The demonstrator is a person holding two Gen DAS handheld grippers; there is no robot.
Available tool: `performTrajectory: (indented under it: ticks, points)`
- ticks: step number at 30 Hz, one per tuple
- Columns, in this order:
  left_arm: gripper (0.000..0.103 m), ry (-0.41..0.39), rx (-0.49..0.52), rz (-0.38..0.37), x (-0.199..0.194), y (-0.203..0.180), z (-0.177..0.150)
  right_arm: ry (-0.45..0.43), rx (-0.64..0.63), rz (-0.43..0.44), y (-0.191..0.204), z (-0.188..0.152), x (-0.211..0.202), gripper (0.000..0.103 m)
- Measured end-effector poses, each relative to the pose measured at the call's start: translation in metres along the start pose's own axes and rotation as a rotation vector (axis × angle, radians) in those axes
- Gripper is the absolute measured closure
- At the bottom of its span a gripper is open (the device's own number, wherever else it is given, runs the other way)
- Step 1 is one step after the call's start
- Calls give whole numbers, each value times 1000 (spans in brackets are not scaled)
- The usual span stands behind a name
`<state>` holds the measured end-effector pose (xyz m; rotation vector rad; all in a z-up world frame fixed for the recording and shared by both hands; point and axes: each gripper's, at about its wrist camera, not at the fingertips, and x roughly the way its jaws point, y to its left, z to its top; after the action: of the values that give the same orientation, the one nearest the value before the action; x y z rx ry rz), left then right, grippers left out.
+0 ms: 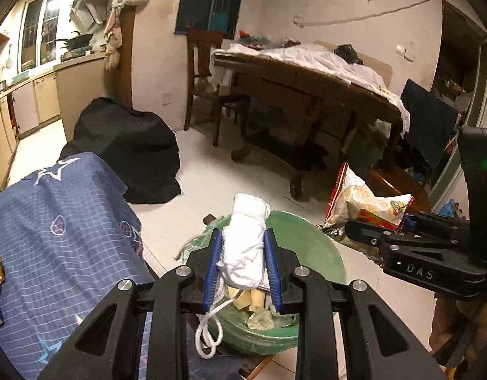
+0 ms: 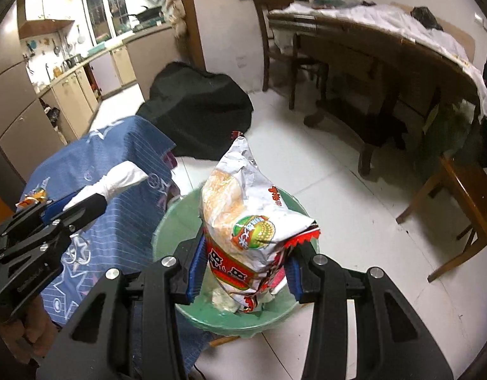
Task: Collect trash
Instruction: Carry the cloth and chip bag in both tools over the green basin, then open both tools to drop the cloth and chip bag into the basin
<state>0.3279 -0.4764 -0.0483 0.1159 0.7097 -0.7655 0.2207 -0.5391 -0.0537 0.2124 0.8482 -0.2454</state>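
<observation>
My left gripper (image 1: 242, 262) is shut on a white rolled bundle (image 1: 245, 240) tied with white string, held over a green-lined trash bin (image 1: 319, 247) that has scraps inside. The string loop dangles below the blue pads. My right gripper (image 2: 243, 269) is shut on a crumpled snack bag (image 2: 243, 218), white and red with a corn picture, held upright above the same bin (image 2: 167, 224). In the left wrist view the right gripper (image 1: 401, 221) enters from the right with the snack bag (image 1: 363, 202). The right wrist view has the left gripper (image 2: 75, 204) at the left with the white bundle (image 2: 116, 179).
A blue star-patterned cloth (image 1: 63, 221) covers a surface left of the bin, with a small wrapper (image 2: 33, 196) on it. A black bag (image 1: 126, 145) lies on the white tiled floor. A wooden table (image 1: 306, 72) with chairs stands behind, and a wooden stool (image 2: 458, 196) at right.
</observation>
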Motion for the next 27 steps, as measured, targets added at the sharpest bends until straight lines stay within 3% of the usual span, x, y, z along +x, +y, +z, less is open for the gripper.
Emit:
performTrajectory:
  ticks: [14,27]
  points:
    - [75,98,-9,-18,76,1,-13,105,13,-3,-23,-2,40,63]
    - [75,123,-17,-15,102,6,-15,131,9,-1,-30,-1,58,63]
